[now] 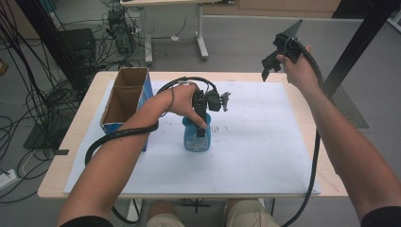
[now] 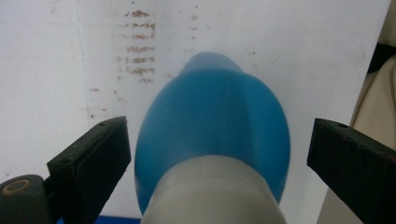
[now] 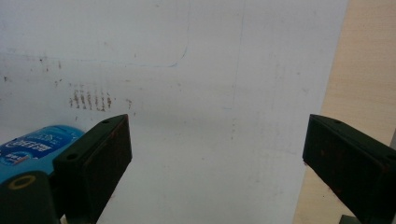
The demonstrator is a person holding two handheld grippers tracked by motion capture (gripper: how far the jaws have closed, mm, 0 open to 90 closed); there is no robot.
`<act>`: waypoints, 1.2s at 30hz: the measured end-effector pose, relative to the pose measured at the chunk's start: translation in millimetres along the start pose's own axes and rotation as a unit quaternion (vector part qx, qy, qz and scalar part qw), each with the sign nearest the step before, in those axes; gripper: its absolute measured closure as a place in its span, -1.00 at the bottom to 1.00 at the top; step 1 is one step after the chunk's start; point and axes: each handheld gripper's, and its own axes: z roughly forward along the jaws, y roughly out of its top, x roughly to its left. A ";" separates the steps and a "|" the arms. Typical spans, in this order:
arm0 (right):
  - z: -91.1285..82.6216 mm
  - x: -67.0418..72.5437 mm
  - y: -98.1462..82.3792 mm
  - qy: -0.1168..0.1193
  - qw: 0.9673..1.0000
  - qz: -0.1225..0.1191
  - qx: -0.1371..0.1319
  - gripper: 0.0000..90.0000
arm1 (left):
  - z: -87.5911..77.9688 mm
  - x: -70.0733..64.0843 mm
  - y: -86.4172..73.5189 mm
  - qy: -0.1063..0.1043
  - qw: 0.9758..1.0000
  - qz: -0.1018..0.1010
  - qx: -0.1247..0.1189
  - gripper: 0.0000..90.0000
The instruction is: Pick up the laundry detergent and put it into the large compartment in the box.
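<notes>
Two grippers are in the person's hands above a white sheet [image 1: 265, 156] spread over the table [image 1: 66, 156]. At the far left of the sheet stands an open cardboard box [image 1: 124, 97] with a blue side. Just right of it, the left gripper [image 1: 202, 130] points down over a blue bottle [image 1: 196, 137] standing near the sheet's middle; in the left gripper view its jaws are spread wide on either side of the bottle [image 2: 212, 135], not touching it. Far right, the right gripper [image 1: 273, 59] is held high above the table's back corner, jaws wide apart with nothing between them.
</notes>
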 end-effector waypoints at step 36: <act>0.4 -2.6 -0.3 0.002 1.000 0.003 0.000 -0.82 | 0.2 -2.2 -0.3 0.001 1.000 0.000 0.000 -0.86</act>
